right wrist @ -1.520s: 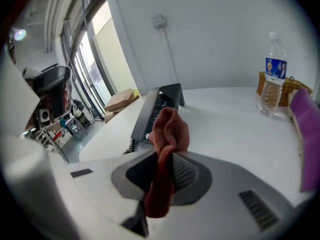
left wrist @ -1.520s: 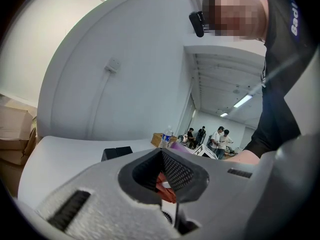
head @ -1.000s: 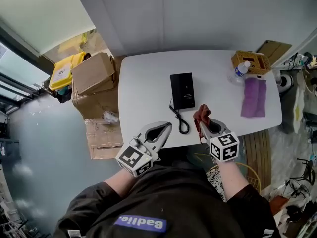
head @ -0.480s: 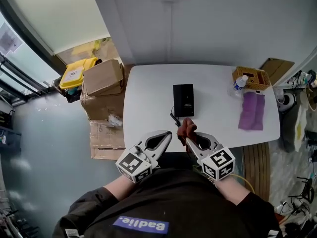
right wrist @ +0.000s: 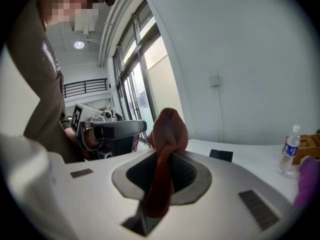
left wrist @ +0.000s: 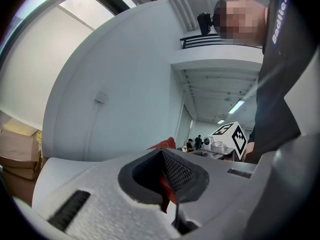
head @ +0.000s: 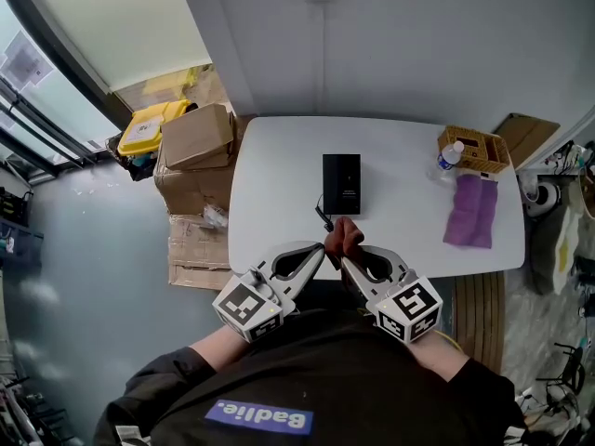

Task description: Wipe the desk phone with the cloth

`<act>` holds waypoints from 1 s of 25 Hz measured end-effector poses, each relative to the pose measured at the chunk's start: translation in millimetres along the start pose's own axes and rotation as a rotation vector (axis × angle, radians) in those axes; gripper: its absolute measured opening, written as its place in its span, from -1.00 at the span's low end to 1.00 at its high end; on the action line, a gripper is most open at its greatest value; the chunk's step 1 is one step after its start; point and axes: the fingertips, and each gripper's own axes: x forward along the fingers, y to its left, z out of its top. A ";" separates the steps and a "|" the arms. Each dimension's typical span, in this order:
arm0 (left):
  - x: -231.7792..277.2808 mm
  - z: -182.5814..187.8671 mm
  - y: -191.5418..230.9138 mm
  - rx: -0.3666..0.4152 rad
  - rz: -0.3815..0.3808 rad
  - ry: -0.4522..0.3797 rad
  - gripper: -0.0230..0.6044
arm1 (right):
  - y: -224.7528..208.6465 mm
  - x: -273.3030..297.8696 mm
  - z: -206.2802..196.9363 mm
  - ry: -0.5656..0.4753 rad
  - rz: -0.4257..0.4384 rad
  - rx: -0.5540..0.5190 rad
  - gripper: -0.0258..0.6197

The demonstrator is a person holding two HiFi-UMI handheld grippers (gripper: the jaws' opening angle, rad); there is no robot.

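The black desk phone (head: 341,183) lies flat in the middle of the white table (head: 279,156); it shows small in the right gripper view (right wrist: 221,155). A red cloth (head: 345,237) is bunched above the table's near edge, just in front of the phone. My right gripper (head: 346,260) is shut on it, and the cloth (right wrist: 167,134) bulges up out of its jaws. My left gripper (head: 319,249) meets it tip to tip, jaws shut with a strip of the cloth (left wrist: 166,189) pinched between them.
The phone's coiled cord (head: 323,219) trails toward the near edge. A purple cloth (head: 469,210), a wicker basket (head: 472,150) and a water bottle (head: 450,156) sit at the table's right end. Cardboard boxes (head: 195,137) and a yellow bin (head: 144,128) stand left of the table.
My right gripper has carried the red cloth left and nearer to me, over the table's near edge. It now touches the left gripper's tip, which has closed on the cloth.
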 end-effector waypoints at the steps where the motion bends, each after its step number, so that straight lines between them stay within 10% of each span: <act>1: 2.1 0.6 -3.0 0.004 -0.006 0.000 -0.89 | -0.2 -1.0 1.2 -0.007 0.005 -0.006 -0.71; 25: -2.7 2.6 -9.6 0.019 0.012 -0.014 -0.89 | 6.7 -5.9 5.3 -0.036 0.028 -0.013 -0.71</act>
